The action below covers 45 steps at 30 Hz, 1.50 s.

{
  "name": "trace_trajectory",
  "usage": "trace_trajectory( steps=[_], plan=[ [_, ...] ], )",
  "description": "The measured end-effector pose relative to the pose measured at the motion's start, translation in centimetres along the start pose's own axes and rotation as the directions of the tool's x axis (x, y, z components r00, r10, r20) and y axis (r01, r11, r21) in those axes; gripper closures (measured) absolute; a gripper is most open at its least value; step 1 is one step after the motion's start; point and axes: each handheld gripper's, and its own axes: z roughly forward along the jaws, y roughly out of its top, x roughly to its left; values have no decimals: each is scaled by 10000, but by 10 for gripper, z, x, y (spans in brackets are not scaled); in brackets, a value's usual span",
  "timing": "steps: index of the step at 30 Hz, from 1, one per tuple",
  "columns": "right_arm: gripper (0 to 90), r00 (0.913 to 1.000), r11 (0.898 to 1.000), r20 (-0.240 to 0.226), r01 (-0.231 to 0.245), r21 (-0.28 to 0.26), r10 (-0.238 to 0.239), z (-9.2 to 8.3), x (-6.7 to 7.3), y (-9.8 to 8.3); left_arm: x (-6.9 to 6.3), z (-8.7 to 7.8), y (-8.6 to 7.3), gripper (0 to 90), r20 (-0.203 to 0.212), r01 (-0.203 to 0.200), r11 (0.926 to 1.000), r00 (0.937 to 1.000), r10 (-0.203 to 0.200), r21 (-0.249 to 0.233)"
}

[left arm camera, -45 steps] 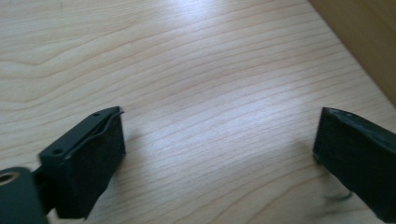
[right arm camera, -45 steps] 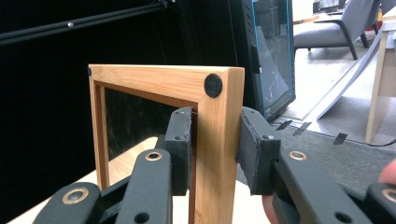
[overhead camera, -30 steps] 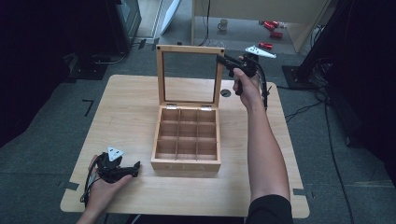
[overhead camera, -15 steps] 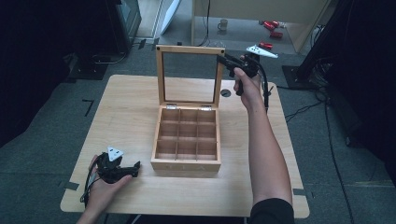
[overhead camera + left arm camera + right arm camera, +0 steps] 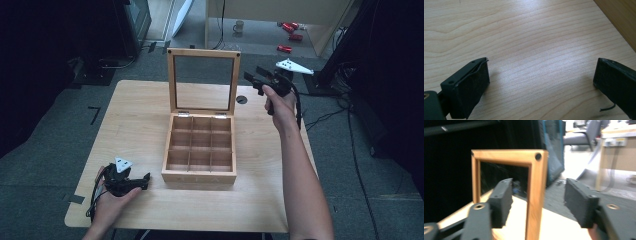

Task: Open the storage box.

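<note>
Your right gripper has just opened its jaws off the lid and drawn back — nothing held. Lid stands upright, a pale wood frame with a clear pane, over the nine-cell box mid-counter. Retreat straight, don't nudge it. Left gripper rests wide open, empty.

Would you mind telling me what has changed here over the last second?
The right gripper has just opened its fingers, let go of the lid and drawn back to the right of its edge. The lid stays upright, the box open, and the left gripper rests open on the table.
</note>
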Motion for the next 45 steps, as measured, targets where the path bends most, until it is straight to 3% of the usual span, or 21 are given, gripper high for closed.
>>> trace_trajectory(
  steps=[5,6,12,15,22,26,27,29,36,40,41,42,43,44,45],
  plan=[
    [294,9988,9999,483,90,62,-93,-26,3,-8,0,0,0,4,-21,26,10000,10000,-26,-20],
    [268,9967,9998,796,151,94,-158,-41,5,-13,0,0,0,4,-29,38,10000,10000,-38,-22],
    [196,9920,9997,1254,86,207,-111,-73,9,-32,-1,1,1,4,-63,82,10000,9999,-82,-24],
    [185,9901,9996,1397,105,259,-140,-80,10,-38,-1,1,1,4,-76,61,10000,10000,-61,-22],
    [160,9758,9984,2165,190,527,-300,-108,14,-70,-1,1,1,4,-76,64,10000,10000,-64,-25],
    [154,9724,9979,2319,115,645,-262,-117,15,-83,-1,1,1,4,-70,61,10000,10000,-61,-15],
    [150,9664,9966,2542,186,802,-385,-123,16,-93,-1,1,1,4,-70,63,10000,10000,-63,-23],
    [146,9628,9949,2663,205,984,-462,-128,18,-105,-1,1,1,4,-64,89,10000,9999,-89,-27],
    [145,9588,9889,2839,-310,1453,-117,-151,21,-145,-1,1,1,3,-136,156,9999,9998,-156,-23],
    [146,9499,9811,3113,-330,1909,-286,-158,23,-164,-1,1,1,4,-162,163,9999,9997,-163,-20],
    [145,9461,9719,3227,-511,2297,-266,-163,23,-179,-1,1,1,4,-156,181,9998,9997,-181,-21],
    [145,9461,9719,3227,-511,2297,-266,-163,23,-179,-1,1,1,4,-156,181,9998,9997,-181,-21],
    [145,9414,9618,3363,-691,2649,-250,-167,23,-191,0,1,1,4,-163,170,9999,9997,-170,-19],
    [145,9414,9618,3363,-691,2649,-250,-167,23,-191,0,1,1,4,-163,170,9999,9997,-170,-19],
    [146,9284,9458,3694,-835,3139,-407,-172,22,-202,0,1,1,4,-167,181,9998,9997,-181,-19]
  ],
)
